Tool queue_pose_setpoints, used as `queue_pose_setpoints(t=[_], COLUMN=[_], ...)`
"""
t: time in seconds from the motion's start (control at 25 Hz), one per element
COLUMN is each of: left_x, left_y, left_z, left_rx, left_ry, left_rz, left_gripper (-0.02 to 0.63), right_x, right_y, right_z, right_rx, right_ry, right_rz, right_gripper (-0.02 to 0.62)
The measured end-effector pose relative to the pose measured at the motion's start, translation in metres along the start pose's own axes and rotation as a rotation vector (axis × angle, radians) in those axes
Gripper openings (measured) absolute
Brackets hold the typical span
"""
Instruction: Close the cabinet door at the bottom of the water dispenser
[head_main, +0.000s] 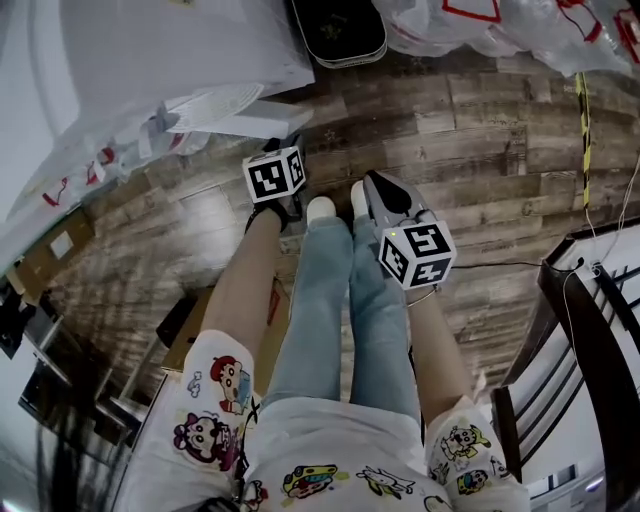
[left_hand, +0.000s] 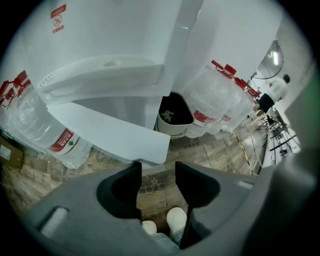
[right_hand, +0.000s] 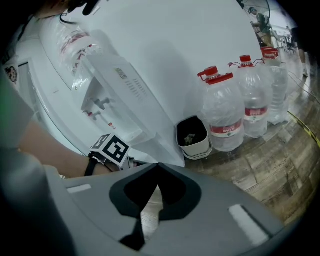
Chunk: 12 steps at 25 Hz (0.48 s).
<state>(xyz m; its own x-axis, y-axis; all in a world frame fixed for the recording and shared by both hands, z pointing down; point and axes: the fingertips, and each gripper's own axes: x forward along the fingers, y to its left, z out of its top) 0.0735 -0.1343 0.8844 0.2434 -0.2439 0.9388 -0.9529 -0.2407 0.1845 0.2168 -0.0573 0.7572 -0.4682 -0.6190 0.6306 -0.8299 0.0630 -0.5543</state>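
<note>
The left gripper (left_hand: 158, 171) has its jaws partly apart with nothing between them (only the floor (left_hand: 159, 192) and shoes (left_hand: 176, 220) show through the gap). The open cabinet door (left_hand: 107, 132) of the water dispenser (left_hand: 100, 45) lies just beyond its tips. The right gripper (right_hand: 156, 169) is closed and empty, and farther from the door.

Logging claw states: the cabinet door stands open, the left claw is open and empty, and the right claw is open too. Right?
No. The right claw is shut, jaws meeting at the tips, as the right gripper view shows. The cabinet door does stand open and the left claw is open and empty.
</note>
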Motion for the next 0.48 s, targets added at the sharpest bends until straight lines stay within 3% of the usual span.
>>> queue_pose_setpoints(t=[0.48], left_x=[0.018], left_y=[-0.015], left_z=[0.048], left_rx=[0.135], left_ry=[-0.038], left_rz=[-0.054], left_gripper=[0.254], right_x=[0.004], right_y=[-0.014], right_z=[0.003], right_rx=[0.026], right_ry=[-0.018], right_rz=[-0.015], right_gripper=[0.011])
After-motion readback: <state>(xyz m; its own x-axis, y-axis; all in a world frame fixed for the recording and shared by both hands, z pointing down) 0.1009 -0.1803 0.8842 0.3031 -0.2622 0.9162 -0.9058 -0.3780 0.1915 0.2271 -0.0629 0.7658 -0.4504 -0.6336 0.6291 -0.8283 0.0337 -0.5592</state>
